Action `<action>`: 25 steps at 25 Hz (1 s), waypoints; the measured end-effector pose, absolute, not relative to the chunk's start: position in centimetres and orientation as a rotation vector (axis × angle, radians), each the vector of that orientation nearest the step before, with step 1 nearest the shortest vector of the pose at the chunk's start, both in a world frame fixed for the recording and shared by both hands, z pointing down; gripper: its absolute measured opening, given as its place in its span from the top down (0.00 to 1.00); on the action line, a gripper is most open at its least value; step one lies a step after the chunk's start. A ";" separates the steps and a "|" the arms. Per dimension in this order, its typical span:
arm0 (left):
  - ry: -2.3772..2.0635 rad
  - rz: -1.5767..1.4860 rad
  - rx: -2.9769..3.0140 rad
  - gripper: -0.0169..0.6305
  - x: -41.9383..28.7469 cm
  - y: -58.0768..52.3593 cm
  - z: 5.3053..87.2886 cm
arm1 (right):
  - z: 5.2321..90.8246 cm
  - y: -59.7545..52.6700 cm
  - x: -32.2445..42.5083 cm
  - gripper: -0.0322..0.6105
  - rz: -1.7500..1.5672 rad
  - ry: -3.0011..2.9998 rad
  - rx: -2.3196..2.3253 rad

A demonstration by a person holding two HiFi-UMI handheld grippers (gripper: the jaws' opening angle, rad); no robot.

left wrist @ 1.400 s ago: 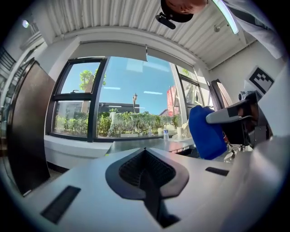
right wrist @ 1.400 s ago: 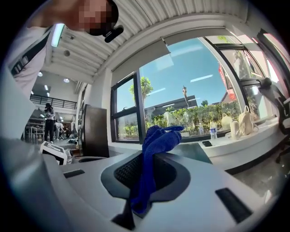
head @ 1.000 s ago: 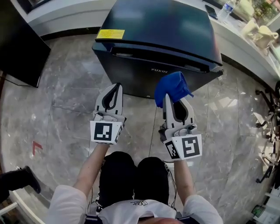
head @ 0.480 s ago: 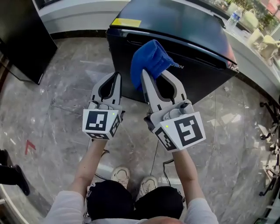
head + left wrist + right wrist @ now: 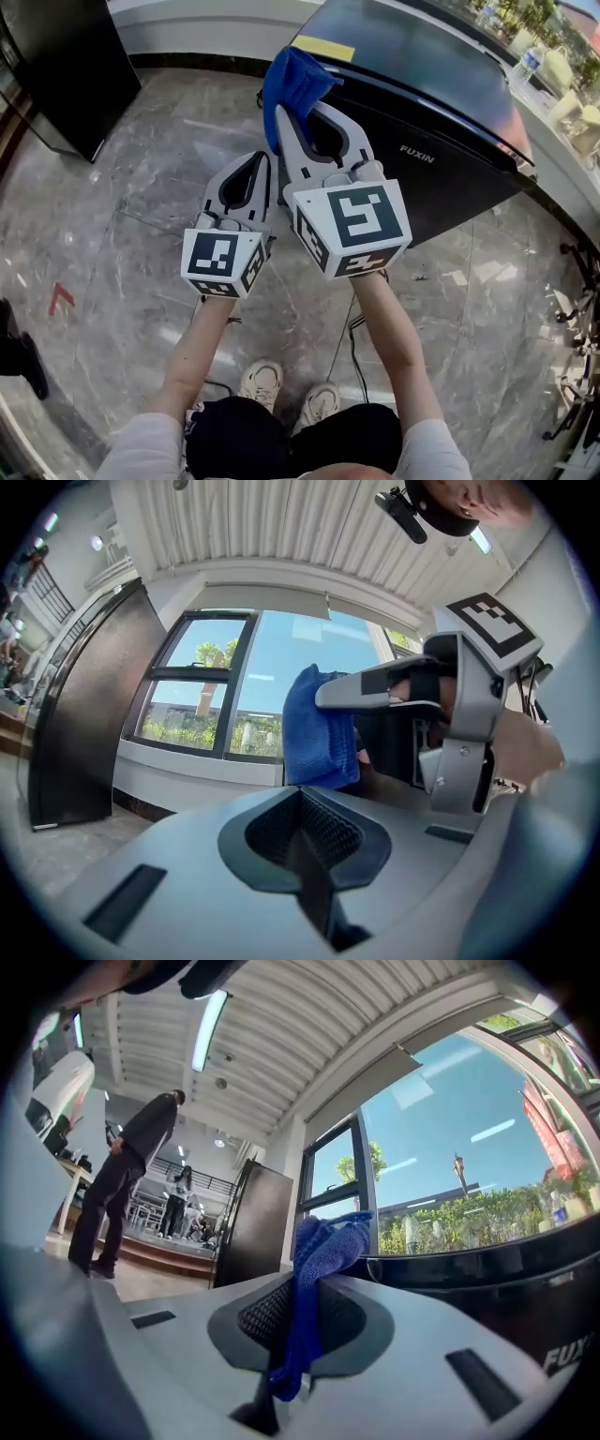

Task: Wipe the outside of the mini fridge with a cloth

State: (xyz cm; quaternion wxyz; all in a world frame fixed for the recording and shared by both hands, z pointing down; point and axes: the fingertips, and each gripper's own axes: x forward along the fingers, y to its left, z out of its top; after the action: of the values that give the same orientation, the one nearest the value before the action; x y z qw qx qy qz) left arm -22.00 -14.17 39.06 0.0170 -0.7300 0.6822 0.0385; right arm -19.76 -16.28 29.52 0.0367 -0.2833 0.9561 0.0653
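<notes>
The right gripper (image 5: 298, 120) is held up at the near top corner of the mini fridge (image 5: 422, 103), its jaws clamped on the blue cloth (image 5: 292, 77), which is bunched past their tips. Contact with the fridge cannot be confirmed. The left gripper (image 5: 259, 161) is held just beside it, jaws together with nothing between them. No wiped patch can be made out, so the wiping is judged barely begun, with top, front and sides left.

Large hall: marble floor (image 5: 112, 281), tall windows (image 5: 202, 691)
</notes>
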 end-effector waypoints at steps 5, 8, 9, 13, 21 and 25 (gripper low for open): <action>2.134 0.116 -2.279 0.97 -22.4 -13.6 40.1 | 30.3 -17.9 -20.9 0.86 0.222 2.938 -0.970; 2.118 0.126 -2.289 0.97 -21.6 -13.9 40.2 | 30.3 -18.7 -20.2 0.85 0.220 2.912 -1.027; 2.108 0.126 -2.298 0.97 -21.2 -14.0 40.3 | 30.4 -18.9 -19.9 0.85 0.210 2.901 -1.044; 2.079 0.125 -2.322 0.97 -19.7 -14.3 40.5 | 31.0 -19.1 -18.1 0.86 0.192 2.868 -1.105; 2.048 0.149 -2.366 0.97 -17.7 -14.3 40.8 | 30.7 -19.2 -12.5 0.86 0.155 2.792 -1.229; 2.028 0.125 -2.370 0.97 -15.6 -14.3 41.0 | 30.7 -19.3 -9.2 0.86 0.164 2.747 -1.301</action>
State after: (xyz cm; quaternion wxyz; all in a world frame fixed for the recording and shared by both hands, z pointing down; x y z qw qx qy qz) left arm -15.58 -14.32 40.96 0.0098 -0.7592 0.6495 0.0401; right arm -9.20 -19.31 30.74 0.0486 -0.4269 0.9014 0.0538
